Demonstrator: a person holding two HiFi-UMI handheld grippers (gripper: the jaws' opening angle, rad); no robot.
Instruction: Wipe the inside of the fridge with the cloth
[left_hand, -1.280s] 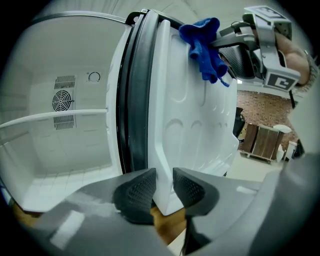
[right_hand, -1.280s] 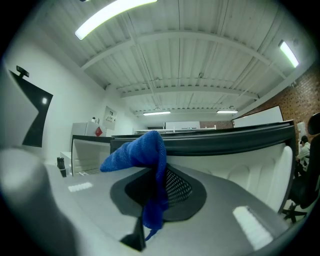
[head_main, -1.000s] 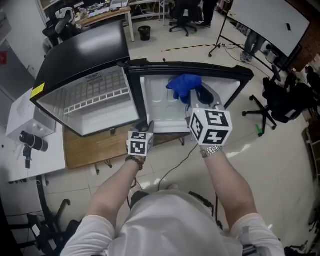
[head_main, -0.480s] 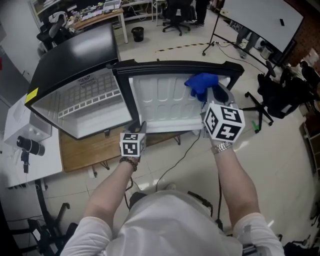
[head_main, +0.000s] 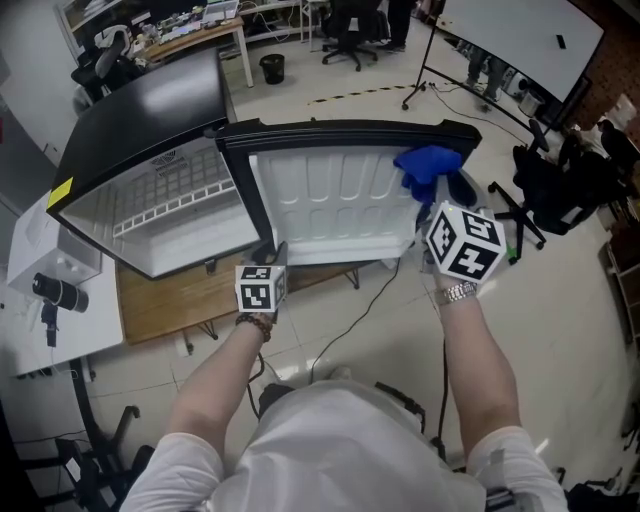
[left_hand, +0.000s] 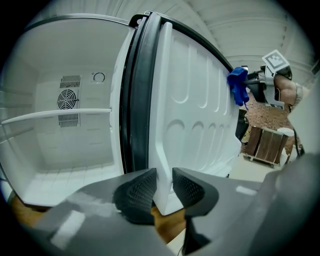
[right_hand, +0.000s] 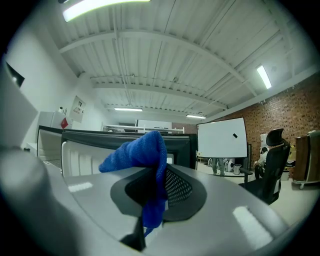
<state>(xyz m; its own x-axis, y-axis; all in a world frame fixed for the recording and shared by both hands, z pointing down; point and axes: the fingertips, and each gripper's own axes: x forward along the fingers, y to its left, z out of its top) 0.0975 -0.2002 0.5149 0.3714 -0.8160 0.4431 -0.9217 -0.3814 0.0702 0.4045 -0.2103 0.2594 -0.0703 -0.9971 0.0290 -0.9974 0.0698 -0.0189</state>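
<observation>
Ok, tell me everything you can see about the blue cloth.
The cloth is a bright blue, soft, nubby rag, microfibre by its look. It is bunched up and pinched between the fingers of the right gripper, a rounded wad sticking out above them and a short tail hanging below. In the head view it sits at the right end of the open fridge door, by its white inner liner; whether it presses on the liner I can't tell.

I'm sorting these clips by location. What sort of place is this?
Probably an office or lab workspace rather than a home kitchen: a large white whiteboard on a stand, a black swivel office chair and a cluttered wooden-topped desk with white legs are all in view.
</observation>
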